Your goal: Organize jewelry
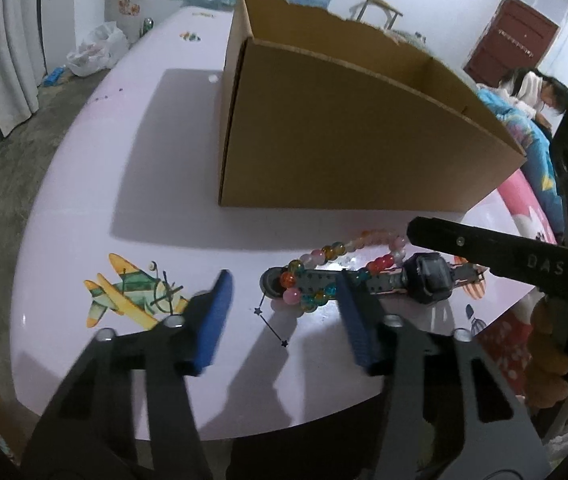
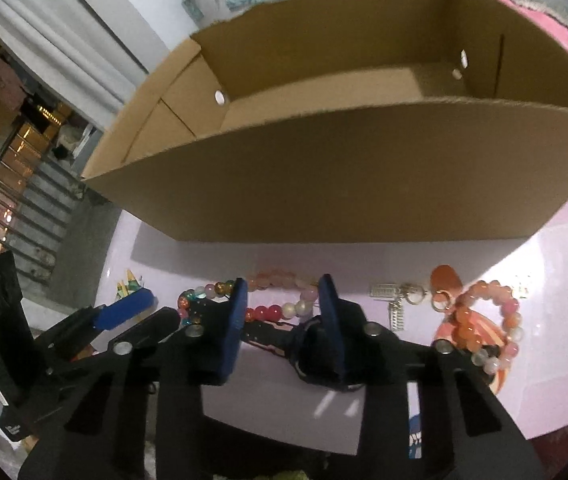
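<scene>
A dark watch [image 1: 428, 280] lies on the pink table [image 1: 123, 208] in front of an open cardboard box [image 1: 344, 140], tangled with a multicoloured bead bracelet [image 1: 332, 250]. My left gripper [image 1: 284, 312] stands open; the strap's end and several beads lie between its blue pads, with the right pad close against them. The right gripper's black finger [image 1: 484, 252] reaches in just behind the watch body. In the right wrist view my right gripper [image 2: 282, 316] straddles the watch [image 2: 316, 348] strap and red beads [image 2: 263, 314]; its pads stand apart, not visibly pressing.
An orange bead bracelet [image 2: 492, 320], a silver charm [image 2: 396, 296] and an orange tag [image 2: 446, 280] lie to the right. The box [image 2: 344, 176] fills the far side of the table. A painted aeroplane [image 1: 131, 296] marks the tabletop. A person [image 1: 536, 92] sits far back.
</scene>
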A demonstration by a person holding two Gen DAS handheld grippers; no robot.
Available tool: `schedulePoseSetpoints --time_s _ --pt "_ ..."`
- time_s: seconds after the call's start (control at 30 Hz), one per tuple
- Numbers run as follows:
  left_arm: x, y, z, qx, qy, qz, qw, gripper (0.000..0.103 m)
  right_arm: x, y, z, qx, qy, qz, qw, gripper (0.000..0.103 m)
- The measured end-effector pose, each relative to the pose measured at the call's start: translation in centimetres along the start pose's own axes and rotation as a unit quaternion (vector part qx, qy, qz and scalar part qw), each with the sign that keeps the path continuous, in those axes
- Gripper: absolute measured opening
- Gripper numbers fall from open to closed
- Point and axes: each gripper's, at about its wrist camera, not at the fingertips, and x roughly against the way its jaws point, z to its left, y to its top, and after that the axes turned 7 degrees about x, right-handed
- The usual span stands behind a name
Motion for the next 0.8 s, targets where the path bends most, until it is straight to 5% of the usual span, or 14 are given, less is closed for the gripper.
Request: schedulePoseSetpoints --time_s 0.37,0.8 --pt "-1.2 0.5 0.3 0.004 0.008 0.026 0.9996 0.033 -2.7 0.3 -0.3 0.001 -0.028 0.04 0.999 0.022" --pt "-1.5 0.7 -0.5 -0.004 0.029 0.025 0.9992 0.02 -4.2 0.2 2.6 0.041 -0.062 0.036 0.997 0.01"
